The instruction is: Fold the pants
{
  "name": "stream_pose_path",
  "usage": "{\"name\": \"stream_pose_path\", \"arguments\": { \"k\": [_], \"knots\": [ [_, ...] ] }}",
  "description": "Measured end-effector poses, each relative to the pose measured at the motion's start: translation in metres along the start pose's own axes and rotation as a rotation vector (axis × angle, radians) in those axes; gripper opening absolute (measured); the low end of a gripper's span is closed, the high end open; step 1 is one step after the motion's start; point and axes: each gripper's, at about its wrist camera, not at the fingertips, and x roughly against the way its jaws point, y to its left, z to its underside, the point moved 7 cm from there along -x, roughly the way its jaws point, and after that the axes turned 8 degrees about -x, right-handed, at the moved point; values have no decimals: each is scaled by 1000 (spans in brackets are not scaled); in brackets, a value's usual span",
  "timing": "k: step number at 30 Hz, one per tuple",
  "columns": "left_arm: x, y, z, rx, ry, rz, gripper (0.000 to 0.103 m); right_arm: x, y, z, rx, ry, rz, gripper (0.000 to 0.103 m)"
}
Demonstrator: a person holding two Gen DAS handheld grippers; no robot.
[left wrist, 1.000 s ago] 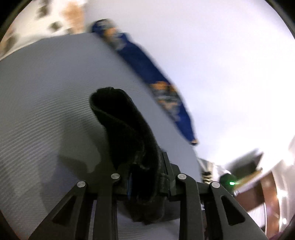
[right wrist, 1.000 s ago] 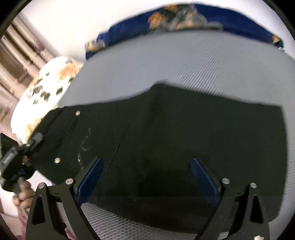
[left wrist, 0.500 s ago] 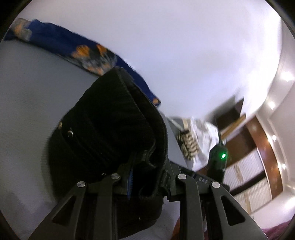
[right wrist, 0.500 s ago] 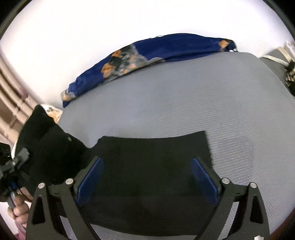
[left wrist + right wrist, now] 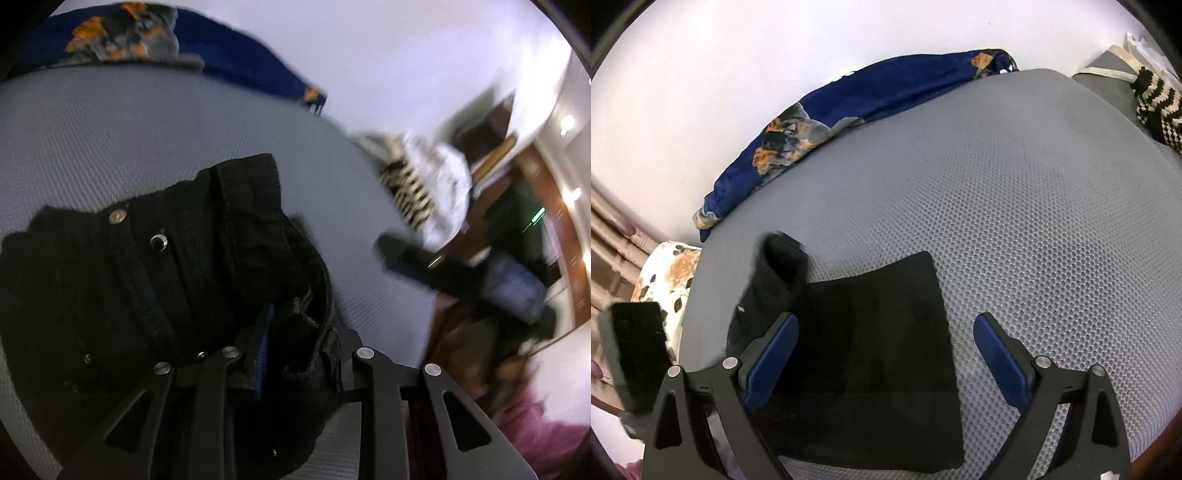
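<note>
Left tongs (image 5: 295, 354) clamped on black pants (image 5: 155, 280) waistband; right tongs (image 5: 886, 363) spread wide above folded legs on grey mattress (image 5: 1015, 206).

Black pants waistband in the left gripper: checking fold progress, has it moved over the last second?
Yes. The black pants waistband has swung inward over the grey mesh mattress, onto the legs.

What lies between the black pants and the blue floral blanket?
Only bare grey mesh mattress separates the black pants from the blue floral blanket; the right wrist view shows it.
</note>
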Motion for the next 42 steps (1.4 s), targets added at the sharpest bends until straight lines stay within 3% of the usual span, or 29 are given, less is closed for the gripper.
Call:
{"name": "stream_pose_path", "arguments": {
  "k": [2, 4, 7, 9, 13, 14, 18, 21, 27, 29, 37, 41, 42],
  "knots": [
    [-8, -6, 6, -28, 20, -29, 30, -6, -1, 2, 4, 27, -30, 95],
    [-3, -16, 7, -58, 27, -29, 42, -17, -2, 6, -5, 85, -81, 95],
    [19, -44, 8, -100, 10, 134, 54, -37, -1, 18, -47, 221, -210, 95],
    [43, -53, 9, -142, -46, 125, 62, -51, 1, 25, -46, 287, -260, 92],
    [71, -31, 15, -143, -84, 6, 63, -68, 7, 30, -8, 345, -313, 87],
    [78, -16, 19, -114, -83, -38, 63, -69, 8, 28, -2, 348, -326, 87],
    [86, 28, 37, 33, -59, -96, 63, -77, 13, 19, 23, 371, -374, 86],
    [81, 45, 51, 91, -37, -109, 63, -88, 20, 11, 37, 384, -430, 86],
    [61, 54, 65, 106, -16, -99, 63, -99, 35, 6, 28, 407, -514, 84],
    [55, 57, 68, 125, -7, -90, 63, -98, 38, 9, 50, 416, -509, 74],
    [57, 74, 73, 146, -24, -60, 63, -93, 43, 27, 108, 481, -530, 61],
    [55, 67, 70, 107, -15, -111, 63, -115, 44, 26, 18, 474, -519, 40],
    [55, 65, 70, 94, -13, -126, 63, -117, 45, 25, -9, 474, -518, 39]
  ]
}}
